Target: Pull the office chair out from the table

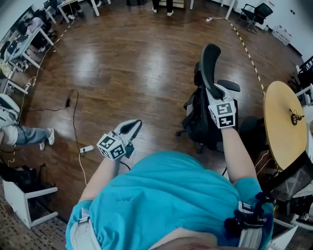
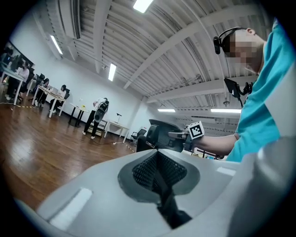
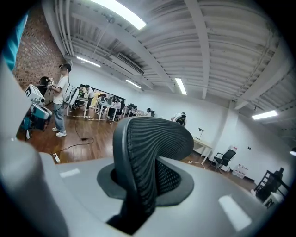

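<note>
Black mesh of the office chair [image 3: 150,139] fills the right gripper view. It rises between the two grey jaws of the right claw [image 1: 215,93], which is pinched onto it. Whether that curved piece is a headrest or the top edge of the backrest is hard to tell from so close.

In the head view the chair stands on the dark wooden floor [image 1: 122,63]. It is near the round wooden counter [image 1: 279,141] at the right but clear of its rim. The person's right forearm reaches straight out to the claw at the chair's upper back. A small brass-coloured object [image 1: 295,117] sits on the counter top, too small to identify.

The left claw [image 1: 133,128] hangs in front of the person's teal shirt [image 1: 166,195], well apart from the chair. Its jaws are pressed together with nothing between them; in the left gripper view the ribbed dark pads [image 2: 148,171] meet along a single line. Past them, that view looks across the room at the chair's back, with the right claw's marker cube [image 2: 196,130] against it.

On the floor to the left of the left claw lies a white power strip [image 1: 86,149], with a thin black cable [image 1: 74,122] running away from it. A second black chair [image 1: 257,12] stands far off by the wall, and other people sit or stand at desks along the room's edge.
</note>
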Demonstrator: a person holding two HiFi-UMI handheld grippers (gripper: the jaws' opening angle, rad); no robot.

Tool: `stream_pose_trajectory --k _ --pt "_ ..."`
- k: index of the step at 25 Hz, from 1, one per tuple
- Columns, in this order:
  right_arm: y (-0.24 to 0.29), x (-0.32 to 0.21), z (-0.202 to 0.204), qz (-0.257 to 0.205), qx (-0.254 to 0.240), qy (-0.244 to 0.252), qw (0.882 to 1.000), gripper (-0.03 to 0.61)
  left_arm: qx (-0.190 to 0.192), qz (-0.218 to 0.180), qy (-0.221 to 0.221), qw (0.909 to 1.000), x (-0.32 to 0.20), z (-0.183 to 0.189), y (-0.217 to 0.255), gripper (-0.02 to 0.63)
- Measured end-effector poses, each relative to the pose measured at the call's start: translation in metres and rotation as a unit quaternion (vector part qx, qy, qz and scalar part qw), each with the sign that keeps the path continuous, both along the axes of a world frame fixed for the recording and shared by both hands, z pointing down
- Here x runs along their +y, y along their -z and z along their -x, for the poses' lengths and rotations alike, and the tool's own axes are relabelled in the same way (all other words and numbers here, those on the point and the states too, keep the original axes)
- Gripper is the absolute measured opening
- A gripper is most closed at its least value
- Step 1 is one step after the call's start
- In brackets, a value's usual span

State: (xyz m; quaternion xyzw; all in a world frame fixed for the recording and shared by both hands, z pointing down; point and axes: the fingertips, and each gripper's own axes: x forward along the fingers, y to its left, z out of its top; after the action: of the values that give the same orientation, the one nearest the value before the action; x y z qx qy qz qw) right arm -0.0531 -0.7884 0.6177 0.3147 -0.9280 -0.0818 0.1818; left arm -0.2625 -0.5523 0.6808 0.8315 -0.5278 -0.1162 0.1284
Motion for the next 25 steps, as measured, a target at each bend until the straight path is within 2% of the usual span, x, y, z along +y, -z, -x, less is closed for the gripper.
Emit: stream_pose_trajectory --k 5,9,13,22,25 --pt "-0.012 0.006 0.067 0.000 0.006 0.013 1.000 0.080 -0.002 -0.005 0.029 0.9996 0.034 0.054 -0.014 0.000" --pt "-0.027 0.006 0.109 0.000 0.008 0.030 1.000 0.080 0.002 0.000 0.060 0.9982 0.059 0.083 -0.028 0.000" --pt "-0.022 0.006 0.146 0.002 0.011 0.046 0.999 0.080 0.003 0.004 0.091 0.9958 0.081 0.106 -0.021 0.000" --pt "-0.034 0.013 0.230 0.010 0.012 0.087 0.996 0.081 0.002 -0.001 0.152 0.9884 0.124 0.132 -0.031 0.000" --pt "-0.030 0.003 0.244 0.014 0.015 0.106 0.994 0.081 0.002 -0.003 0.177 0.9842 0.126 0.119 -0.025 0.000"
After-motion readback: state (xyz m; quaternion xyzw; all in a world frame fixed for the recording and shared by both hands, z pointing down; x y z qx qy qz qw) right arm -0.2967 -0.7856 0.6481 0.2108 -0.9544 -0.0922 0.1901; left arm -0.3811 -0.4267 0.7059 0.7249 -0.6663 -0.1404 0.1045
